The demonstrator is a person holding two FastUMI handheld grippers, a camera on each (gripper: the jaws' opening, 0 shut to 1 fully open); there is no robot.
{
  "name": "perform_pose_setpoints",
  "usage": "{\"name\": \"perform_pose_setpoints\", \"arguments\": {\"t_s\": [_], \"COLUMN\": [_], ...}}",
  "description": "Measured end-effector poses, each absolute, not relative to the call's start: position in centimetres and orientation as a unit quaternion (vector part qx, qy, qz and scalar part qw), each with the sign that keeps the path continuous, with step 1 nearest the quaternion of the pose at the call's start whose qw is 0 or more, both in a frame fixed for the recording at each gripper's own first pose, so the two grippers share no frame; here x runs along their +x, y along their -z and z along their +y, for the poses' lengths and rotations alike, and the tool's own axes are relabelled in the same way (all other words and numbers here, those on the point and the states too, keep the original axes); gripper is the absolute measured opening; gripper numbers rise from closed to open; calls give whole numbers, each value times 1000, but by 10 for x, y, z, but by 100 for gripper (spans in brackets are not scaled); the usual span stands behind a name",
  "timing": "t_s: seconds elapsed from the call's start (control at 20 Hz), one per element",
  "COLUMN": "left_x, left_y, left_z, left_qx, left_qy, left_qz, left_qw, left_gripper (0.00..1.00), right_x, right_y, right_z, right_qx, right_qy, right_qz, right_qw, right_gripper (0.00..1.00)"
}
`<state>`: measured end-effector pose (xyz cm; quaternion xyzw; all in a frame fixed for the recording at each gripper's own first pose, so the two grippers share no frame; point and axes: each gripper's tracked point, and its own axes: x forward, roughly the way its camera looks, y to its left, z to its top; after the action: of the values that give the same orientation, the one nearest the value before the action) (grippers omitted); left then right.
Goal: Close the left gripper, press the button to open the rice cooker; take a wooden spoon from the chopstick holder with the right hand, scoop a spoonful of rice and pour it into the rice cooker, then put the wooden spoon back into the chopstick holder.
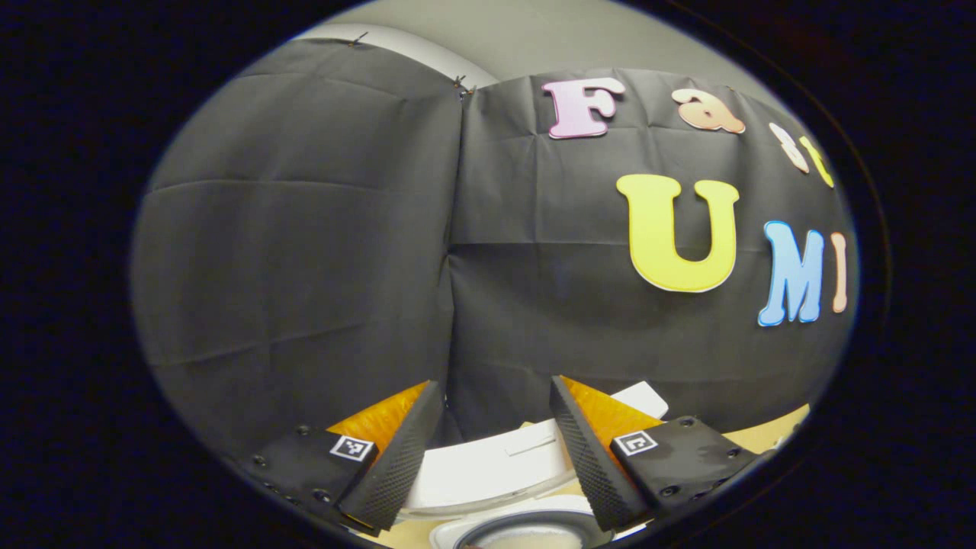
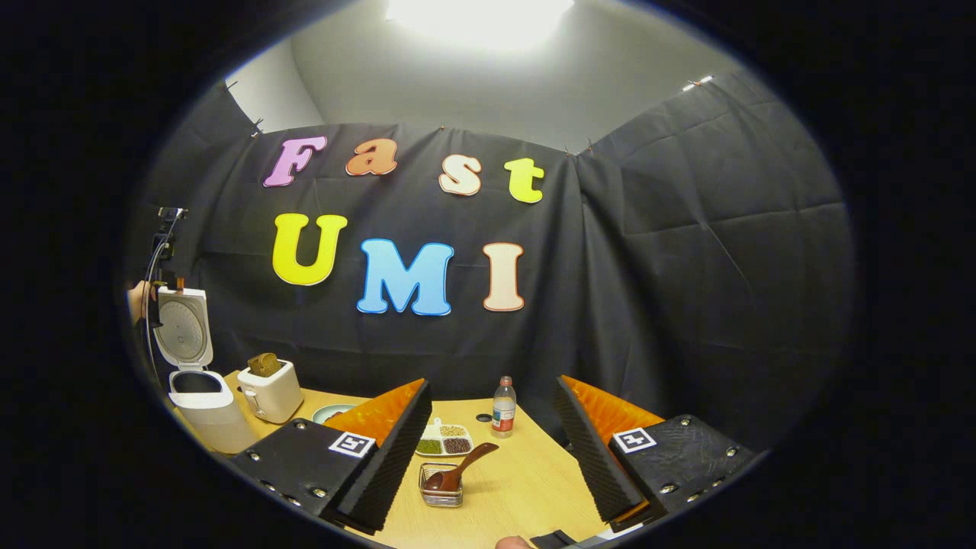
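Wooden spoon [image 2: 457, 470] sits bowl-down in the wire chopstick holder [image 2: 441, 489], long axis tilted, handle rising up and to the right in the right gripper view, free end pointing toward the bottle; holder stands on the light wood desk [image 2: 526, 488], near its front, between the right claw's [image 2: 492, 450] two fingers as seen from that camera but well beyond them; right claw is spread wide, nothing between the fingers; rice cooker [image 2: 200, 396] stands at the far left of the desk, lid [image 2: 183, 328] swung up and upright, inner side facing the camera, pot mouth open; a hand [image 2: 137, 299] with the other gripper shows just behind the lid at the left edge; white toaster [image 2: 269, 390] with bread in its slot stands just right of the cooker; a divided dish [image 2: 446, 440] of grains and beans lies behind the holder, a pale plate [image 2: 329, 412] to its left, a clear bottle [image 2: 503, 406] with a label upright to its right, a small dark disc beside the bottle; black cloth walls the booth on all sides, grey wall and bright ceiling light above; left gripper view: left claw [image 1: 496, 450] apart, empty, aimed at the cloth wall, the cooker's white lid [image 1: 488, 469] and pot rim [image 1: 526, 526] low between its fingers.
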<state>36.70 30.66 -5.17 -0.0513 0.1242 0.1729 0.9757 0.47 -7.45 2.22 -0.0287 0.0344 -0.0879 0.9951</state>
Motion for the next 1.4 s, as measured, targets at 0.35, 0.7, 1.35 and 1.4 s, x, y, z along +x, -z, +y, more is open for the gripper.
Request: {"name": "perform_pose_setpoints", "arguments": {"t_s": [0.35, 0.7, 1.35, 1.4], "left_x": [334, 298, 234, 229], "left_y": [51, 64, 137, 144], "left_z": [273, 237, 171, 166], "left_qx": [-50, -57, -80, -78], "left_qy": [-170, -164, -140, -138], "left_qz": [126, 137, 195, 201], "left_qw": [976, 975, 967, 967], "left_gripper": [99, 98, 99, 99], "right_x": [24, 42, 59, 60], "right_y": [-18, -17, -15, -13], "right_z": [-85, -96, -103, -103], "right_qx": [-21, 5, -8, -8], "right_qy": [53, 26, -9, -11], "right_qz": [35, 32, 30, 31], "right_qw": [998, 999, 999, 999], "right_gripper": [98, 98, 98, 98]}}
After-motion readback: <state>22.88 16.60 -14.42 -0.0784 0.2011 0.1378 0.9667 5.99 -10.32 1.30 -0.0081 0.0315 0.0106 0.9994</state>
